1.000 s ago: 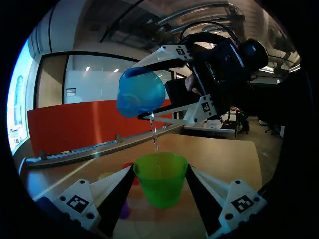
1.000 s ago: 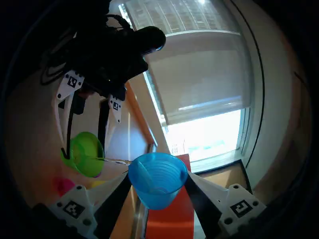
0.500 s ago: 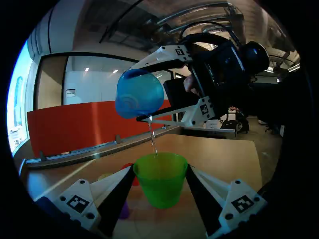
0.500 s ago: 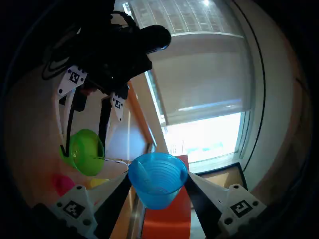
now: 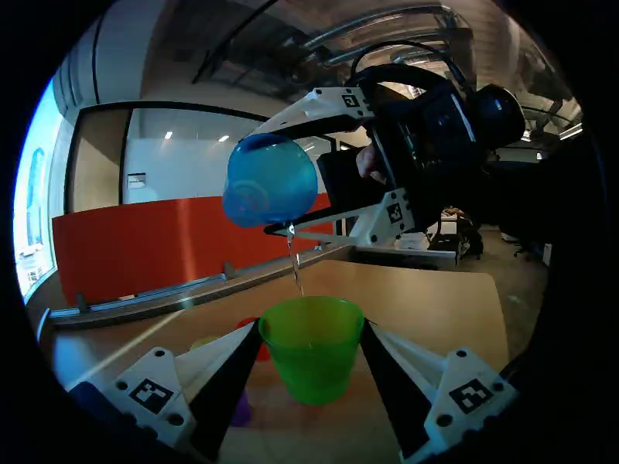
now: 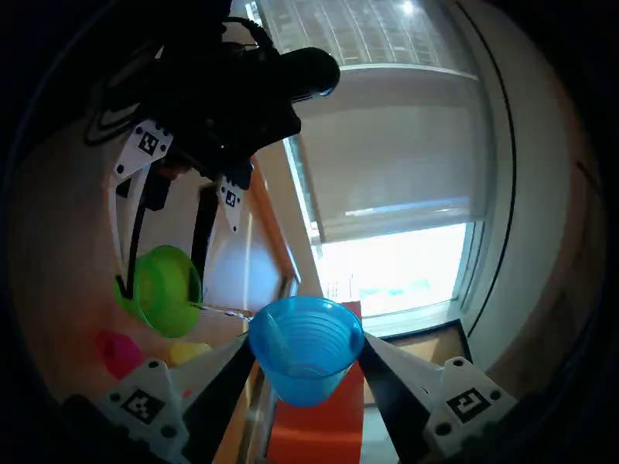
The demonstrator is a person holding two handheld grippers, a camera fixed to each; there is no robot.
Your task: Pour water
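Observation:
In the left gripper view my left gripper [image 5: 311, 363] is shut on an upright green cup [image 5: 312, 357] above the wooden table [image 5: 433, 301]. Higher up, the right gripper [image 5: 290, 178] holds a blue cup [image 5: 267, 189] tipped on its side, and a thin stream of water [image 5: 294, 267] falls from its rim into the green cup. In the right gripper view my right gripper [image 6: 306, 359] is shut on the blue cup [image 6: 306, 356], its mouth facing the camera. The left gripper [image 6: 162, 267] with the green cup [image 6: 162, 290] sits at the left, a hand behind it.
A red cup [image 5: 259, 340], a yellow cup [image 5: 203, 340] and a purple cup [image 5: 241, 408] stand on the table behind my left fingers. An orange partition [image 5: 139, 240] and a metal rail [image 5: 186, 290] run along the table's far edge. A bright window [image 6: 394, 271] is behind the blue cup.
The blue cup has tipped slightly further and shifted a little left. The stream of water has thinned. The green cup has stayed in place.

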